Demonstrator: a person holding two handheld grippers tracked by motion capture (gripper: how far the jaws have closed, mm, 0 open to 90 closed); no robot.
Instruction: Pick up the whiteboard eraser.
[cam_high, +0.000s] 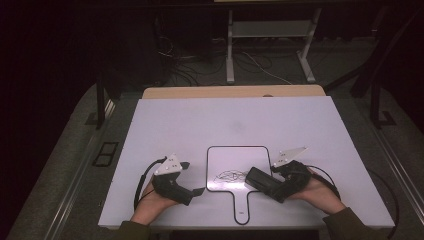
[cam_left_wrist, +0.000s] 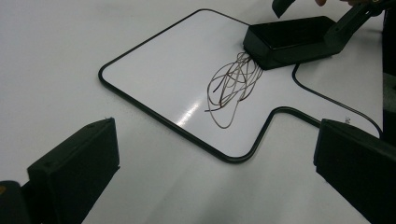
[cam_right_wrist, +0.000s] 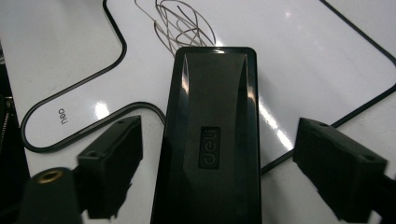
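A small paddle-shaped whiteboard (cam_high: 235, 160) with a black rim lies at the front middle of the white table, its handle toward me. A thin scribble (cam_high: 227, 176) marks its lower part. A black eraser (cam_high: 260, 179) rests on the board's right side, its front end at the scribble (cam_right_wrist: 182, 23). My right gripper (cam_right_wrist: 219, 168) is open; its jaws stand on either side of the eraser (cam_right_wrist: 210, 140) with a gap on both sides. My left gripper (cam_high: 194, 177) is open and empty, just left of the board (cam_left_wrist: 177, 70). Ahead of it lie the scribble (cam_left_wrist: 231, 86) and the eraser (cam_left_wrist: 289, 39).
The white table (cam_high: 200, 125) has bare room behind and beside the board. A wooden edge (cam_high: 235, 91) runs along its back. Beyond it, a metal frame (cam_high: 230, 50) and loose cables lie on the dark floor. A cable (cam_high: 142, 180) loops from my left gripper.
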